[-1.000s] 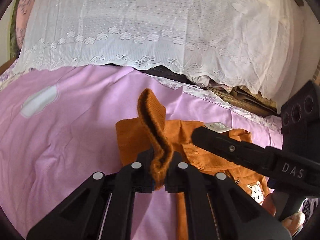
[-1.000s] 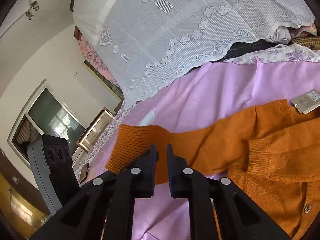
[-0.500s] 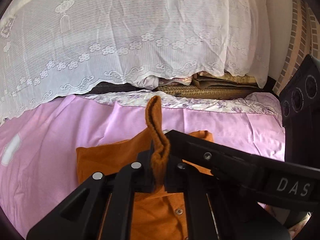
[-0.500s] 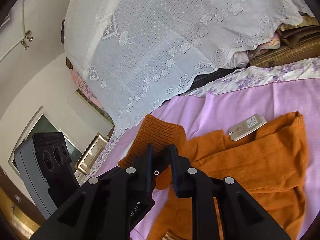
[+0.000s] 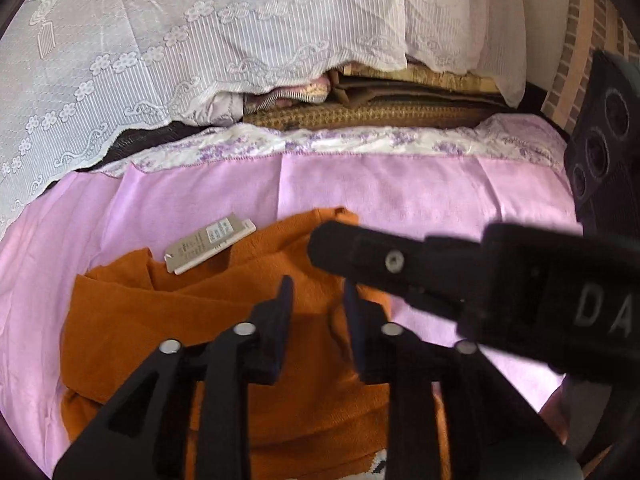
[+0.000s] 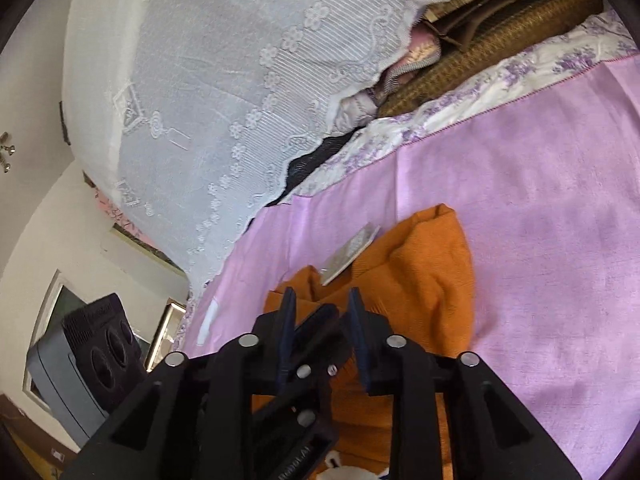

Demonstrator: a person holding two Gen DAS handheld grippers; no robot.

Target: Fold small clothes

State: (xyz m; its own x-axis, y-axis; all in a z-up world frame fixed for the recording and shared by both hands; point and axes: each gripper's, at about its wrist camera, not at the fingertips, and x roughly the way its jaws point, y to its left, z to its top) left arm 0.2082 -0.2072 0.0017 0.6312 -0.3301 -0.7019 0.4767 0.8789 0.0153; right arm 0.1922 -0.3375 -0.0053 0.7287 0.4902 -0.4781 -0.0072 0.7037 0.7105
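Where the pink sheet covers the bed, an orange knitted sweater lies folded in on itself, its cloth bunched in soft ridges. A grey paper tag rests on the sweater near its far edge, lying flat and at a slant. The left tongs hover just above the sweater's middle with their fingers spread and nothing between them, so they are released. From the right side of the left wrist view, the right tongs reach in over the sweater's far right corner; the view shows them from the side, and their tips sit close to the cloth, though contact cannot be told.

In the right wrist view, the right tongs are likewise released, fingers apart with the sweater showing beyond the gap, and the tag lies just past the fingertips. The black body of the left tool crosses beneath them.

Along the far edge of the pink sheet runs a white border with purple flowers. Behind it stands a pile of folded bedding, draped from above with a white lace cover. A brick wall shows at the right.
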